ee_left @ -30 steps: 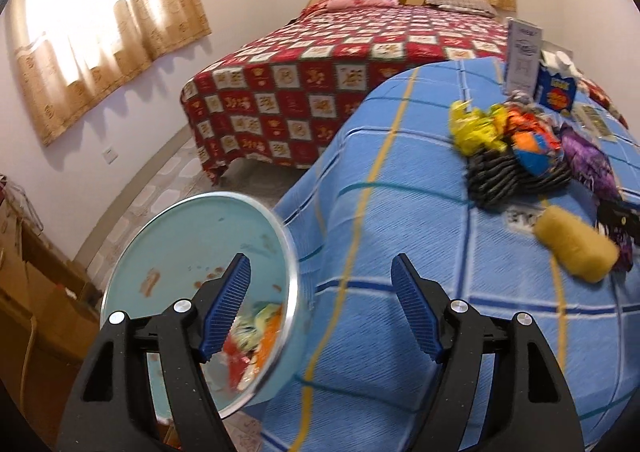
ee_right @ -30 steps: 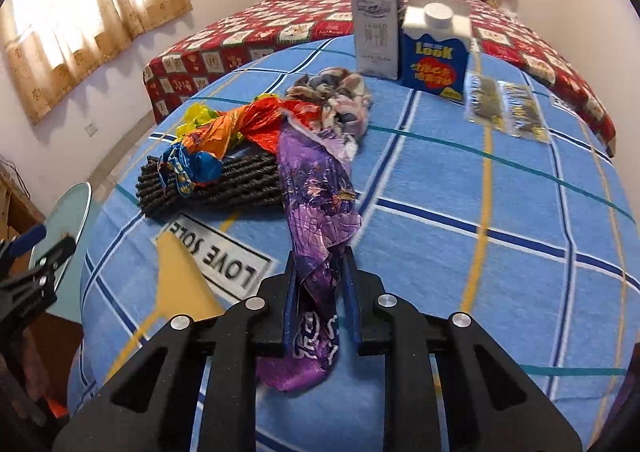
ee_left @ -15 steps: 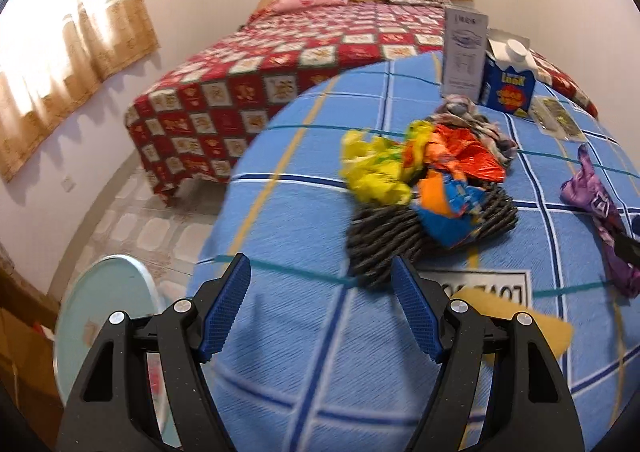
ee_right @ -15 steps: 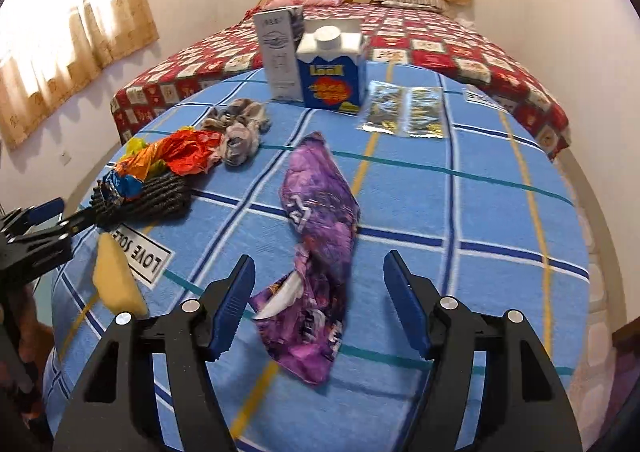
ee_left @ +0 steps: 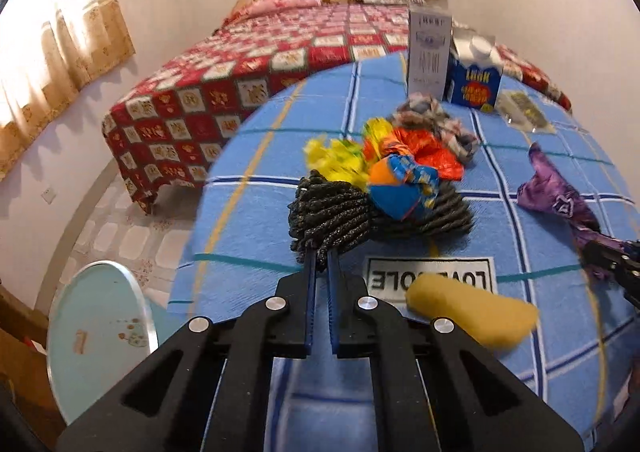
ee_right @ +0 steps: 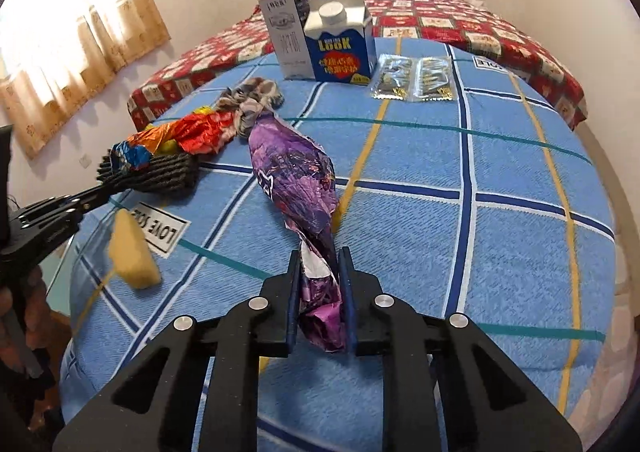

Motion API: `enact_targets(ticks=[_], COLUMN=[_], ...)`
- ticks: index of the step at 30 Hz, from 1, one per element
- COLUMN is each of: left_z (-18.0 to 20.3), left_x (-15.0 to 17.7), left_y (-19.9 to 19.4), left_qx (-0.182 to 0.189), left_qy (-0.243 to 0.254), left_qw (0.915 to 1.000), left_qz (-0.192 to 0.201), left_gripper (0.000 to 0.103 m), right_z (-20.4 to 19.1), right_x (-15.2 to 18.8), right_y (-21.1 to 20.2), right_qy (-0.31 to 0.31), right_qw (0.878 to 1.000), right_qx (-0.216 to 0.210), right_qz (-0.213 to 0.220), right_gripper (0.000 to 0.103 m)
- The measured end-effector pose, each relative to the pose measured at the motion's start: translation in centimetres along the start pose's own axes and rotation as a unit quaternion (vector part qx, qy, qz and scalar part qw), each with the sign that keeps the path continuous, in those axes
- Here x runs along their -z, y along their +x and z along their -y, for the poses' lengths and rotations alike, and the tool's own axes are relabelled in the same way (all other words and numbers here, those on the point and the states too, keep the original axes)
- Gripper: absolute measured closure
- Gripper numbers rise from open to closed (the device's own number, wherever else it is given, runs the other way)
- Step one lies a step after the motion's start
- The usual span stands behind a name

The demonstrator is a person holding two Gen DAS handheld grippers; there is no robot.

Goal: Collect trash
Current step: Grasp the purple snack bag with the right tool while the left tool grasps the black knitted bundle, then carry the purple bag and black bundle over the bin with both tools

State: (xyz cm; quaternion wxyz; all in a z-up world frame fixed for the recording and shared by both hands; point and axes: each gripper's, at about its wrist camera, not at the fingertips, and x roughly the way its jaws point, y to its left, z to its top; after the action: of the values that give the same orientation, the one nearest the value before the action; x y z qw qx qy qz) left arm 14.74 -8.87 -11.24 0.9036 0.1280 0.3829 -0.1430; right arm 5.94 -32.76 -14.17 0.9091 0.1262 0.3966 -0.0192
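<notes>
My left gripper is shut on the near edge of a black knitted mat lying on the blue checked tablecloth. Crumpled yellow, orange and blue wrappers sit on the mat. My right gripper is shut on the near end of a purple crumpled wrapper, which stretches away across the cloth; it also shows in the left wrist view. The left gripper also shows at the left edge of the right wrist view, pinching the mat.
A light blue trash bin stands on the floor left of the table. A yellow sponge lies near the front. A grey carton, a blue milk carton, clear packets and a scrunched cloth sit at the back. A bed stands behind.
My left gripper swung from the bin to the table, moved up to the black mat and shut on its edge. My right gripper opened off the purple wrapper, then shut on it again.
</notes>
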Motion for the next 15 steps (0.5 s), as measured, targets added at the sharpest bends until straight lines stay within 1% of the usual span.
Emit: enact_targets(ticks=[4,6,8,11,15], left_z=[-1.4,-2.1,-2.7,-4.2,-7.0], left_x=[0.6,1.0,1.3,2.0,2.9], left_y=[-3.1,-4.5,-5.3,-6.7,-8.0], left_qx=[-0.009,-0.018,-0.021,-0.036,-0.062], left_qy=[-0.012,-0.018,-0.022,-0.032,-0.052], left_qw=[0.9996,0.9991,0.9988,0.9978,0.9957], left_qz=[0.023,0.033,0.038,0.044,0.047], left_gripper=[0.098,0.098,0.098,0.098,0.098], right_z=[-0.2,-0.6,-0.9,-2.1,-4.0], right_x=[0.2,0.3,0.2,0.0,-0.5], right_y=[-1.1,-2.1,-2.7,-3.6,-3.6], right_qy=[0.002,-0.001,-0.006,-0.019,-0.035], right_qw=[1.0,0.999,0.999,0.998,0.997], right_qx=[0.002,0.005,0.006,-0.002,-0.016], right_qz=[0.017,0.034,0.043,0.057,0.061], right_gripper=[0.086,0.086,0.086,0.086,0.086])
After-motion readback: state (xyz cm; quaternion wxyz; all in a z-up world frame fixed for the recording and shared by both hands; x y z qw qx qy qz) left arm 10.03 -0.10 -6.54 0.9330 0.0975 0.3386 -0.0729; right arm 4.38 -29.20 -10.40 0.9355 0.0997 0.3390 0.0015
